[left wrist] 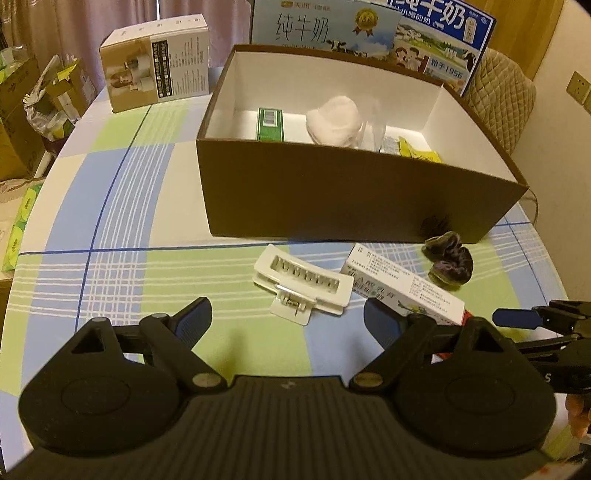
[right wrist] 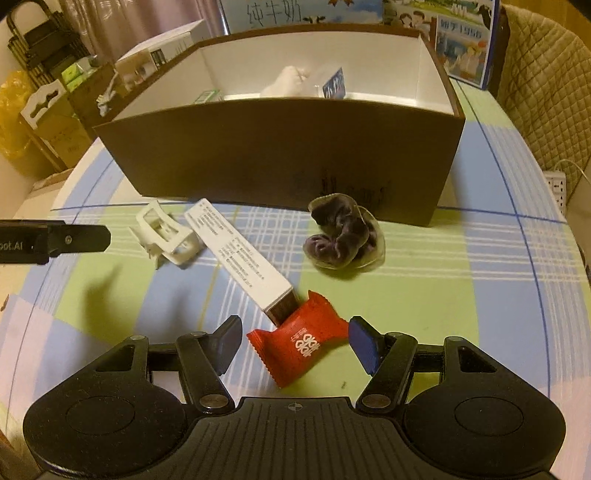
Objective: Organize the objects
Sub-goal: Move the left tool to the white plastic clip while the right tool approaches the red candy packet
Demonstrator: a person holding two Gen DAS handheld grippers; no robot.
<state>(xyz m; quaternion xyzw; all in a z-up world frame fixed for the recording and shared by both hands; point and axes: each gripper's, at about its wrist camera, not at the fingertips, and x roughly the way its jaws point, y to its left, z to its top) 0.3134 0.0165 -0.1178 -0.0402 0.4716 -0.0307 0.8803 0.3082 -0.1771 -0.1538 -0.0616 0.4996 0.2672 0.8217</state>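
A brown box [left wrist: 332, 199] [right wrist: 258, 155] with a white inside stands on the table and holds a green packet [left wrist: 270, 123], a white wad [left wrist: 334, 120] and small packets. In front of it lie a white hair claw [left wrist: 304, 286] [right wrist: 164, 236], a long white carton [left wrist: 404, 286] [right wrist: 240, 251], a dark purple scrunchie [left wrist: 448, 260] [right wrist: 341, 238] and a red snack packet [right wrist: 299, 341]. My left gripper [left wrist: 288, 323] is open, just short of the claw. My right gripper [right wrist: 295, 341] is open with the red packet between its fingers, untouched.
A checked cloth [left wrist: 129, 229] covers the round table. A white and brown carton [left wrist: 157, 66] stands at the far left, milk cartons [left wrist: 369, 33] behind the box. Cardboard boxes [left wrist: 22, 110] crowd the floor at left; a padded chair [right wrist: 546, 74] is at right.
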